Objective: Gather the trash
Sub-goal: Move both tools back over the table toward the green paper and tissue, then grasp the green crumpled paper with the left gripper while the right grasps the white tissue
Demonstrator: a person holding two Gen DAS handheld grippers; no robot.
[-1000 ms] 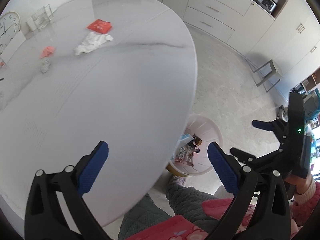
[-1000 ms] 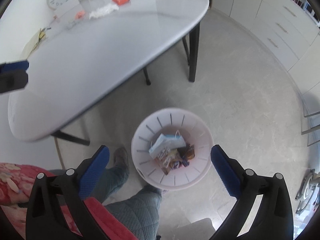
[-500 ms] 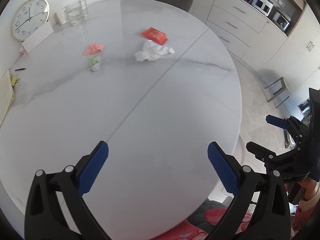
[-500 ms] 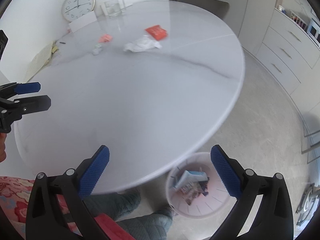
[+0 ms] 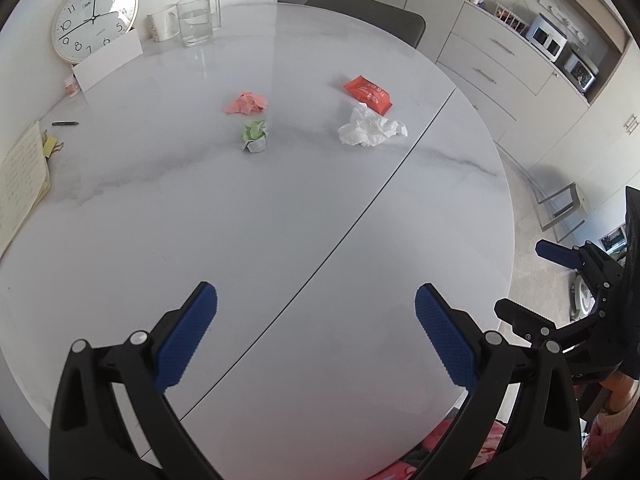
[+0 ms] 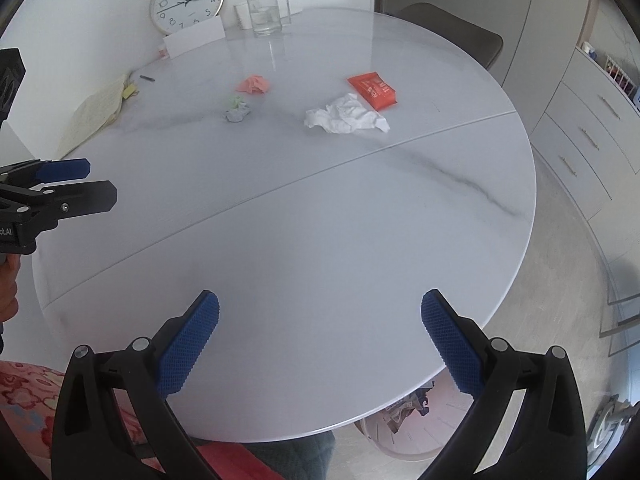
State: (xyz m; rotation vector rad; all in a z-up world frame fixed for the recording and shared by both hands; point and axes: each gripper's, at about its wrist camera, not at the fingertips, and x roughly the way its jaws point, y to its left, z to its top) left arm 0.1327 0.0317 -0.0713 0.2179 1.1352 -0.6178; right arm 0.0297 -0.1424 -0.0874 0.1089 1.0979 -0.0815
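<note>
Trash lies well ahead of both grippers' wide-open, empty jaws: tissue [image 6: 346, 119] and red wrapper [image 6: 373, 90] nearer the right gripper [image 6: 320, 340], paper balls [image 5: 253, 138] toward the left gripper [image 5: 316, 336].

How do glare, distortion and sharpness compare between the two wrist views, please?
Left wrist view: strong fisheye bending, dark corner vignette, window sheen on the table, litter sharp. Right wrist view: hazier, washed-out far table edge, soft white tissue, bin blurred below.
</note>
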